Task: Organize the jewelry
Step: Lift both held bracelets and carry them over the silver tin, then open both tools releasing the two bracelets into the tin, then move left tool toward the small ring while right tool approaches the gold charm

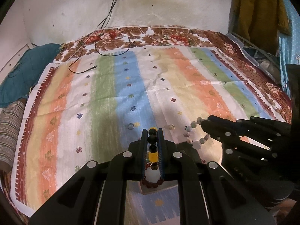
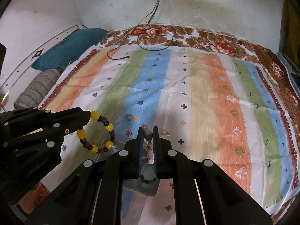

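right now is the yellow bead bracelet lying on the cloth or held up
Held up. The left tool is shut on the yellow bead bracelet, whose loop hangs clear above the striped cloth.

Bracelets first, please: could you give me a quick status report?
Left claw shut on yellow-and-dark bracelet. Right claw shut on pale bracelet. Small ring lies loose on cloth.

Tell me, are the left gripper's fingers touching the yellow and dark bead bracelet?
Touching. In the left wrist view the left gripper has its fingers pressed against both sides of the yellow and dark bead bracelet, no gap visible.

Stained white wall [image 1: 168,3] behind a bed's striped cloth [image 1: 105,93]
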A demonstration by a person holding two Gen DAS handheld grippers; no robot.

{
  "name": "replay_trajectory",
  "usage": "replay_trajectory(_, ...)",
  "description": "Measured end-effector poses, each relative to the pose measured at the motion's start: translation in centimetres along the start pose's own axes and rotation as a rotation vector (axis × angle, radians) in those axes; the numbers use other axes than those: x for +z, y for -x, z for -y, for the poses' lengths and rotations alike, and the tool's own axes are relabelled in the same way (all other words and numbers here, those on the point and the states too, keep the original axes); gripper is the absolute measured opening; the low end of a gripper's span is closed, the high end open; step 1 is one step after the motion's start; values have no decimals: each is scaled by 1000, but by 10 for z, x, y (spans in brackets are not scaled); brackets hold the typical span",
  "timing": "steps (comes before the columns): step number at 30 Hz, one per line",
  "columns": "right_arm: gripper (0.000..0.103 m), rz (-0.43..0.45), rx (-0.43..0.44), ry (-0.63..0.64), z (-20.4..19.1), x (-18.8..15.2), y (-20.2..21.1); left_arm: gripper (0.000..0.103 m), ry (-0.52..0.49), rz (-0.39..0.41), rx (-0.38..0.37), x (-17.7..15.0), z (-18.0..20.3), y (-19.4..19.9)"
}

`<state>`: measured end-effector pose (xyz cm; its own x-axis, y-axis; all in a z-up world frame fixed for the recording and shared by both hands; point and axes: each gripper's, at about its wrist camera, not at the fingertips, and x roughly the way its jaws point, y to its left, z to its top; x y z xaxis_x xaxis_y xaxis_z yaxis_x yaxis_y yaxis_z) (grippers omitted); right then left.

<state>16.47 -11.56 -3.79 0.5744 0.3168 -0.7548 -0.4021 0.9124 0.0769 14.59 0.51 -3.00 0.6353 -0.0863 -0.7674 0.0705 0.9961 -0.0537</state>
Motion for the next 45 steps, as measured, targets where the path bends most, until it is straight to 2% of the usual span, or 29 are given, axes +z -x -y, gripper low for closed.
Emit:
replay_trajectory(7,11,-11,16,0,-3,-6,4,10,-13,-5,-6,-9,6,5)
replay_trajectory(13,11,-22,9,12,-4,-9,4,10,15,-28,-7,-12,4,3)
replay_trajectory(15,17,-27,-2,11,-3,-9,2,16,28,-22,12,-11,1,3)
replay_trajectory(17,35,-27,-14,11,-2,-9,2,20,39,-24,25,-11,-2,2)
replay_trajectory(19,35,-31,-17,10,0,-9,1,21,46,-33,53,-11,-7,-2)
replay_trajectory(20,36,-34,-15,8,1,-8,0,25,52,-37,58,-12,-9,-3)
replay_trajectory(24,39,-48,-19,-2,4,-7,-4,32,83,-51,58,-11,-18,-7)
replay_trajectory(28,45,-59,-24,-12,6,-7,-6,44,110,-58,51,-11,-23,-9)
replay_trajectory(31,53,-69,-22,-23,8,-7,-9,44,193,-98,-1,-10,-33,-20)
replay_trajectory(33,56,-77,-20,-27,9,-5,-12,44,231,-132,-6,-9,-37,-29)
replay_trajectory(37,59,-93,-25,-30,10,-4,-19,53,214,-143,48,-7,-39,-41)
replay_trajectory(45,66,-130,-21,-12,6,-1,-33,53,218,-163,45,1,-47,-57)
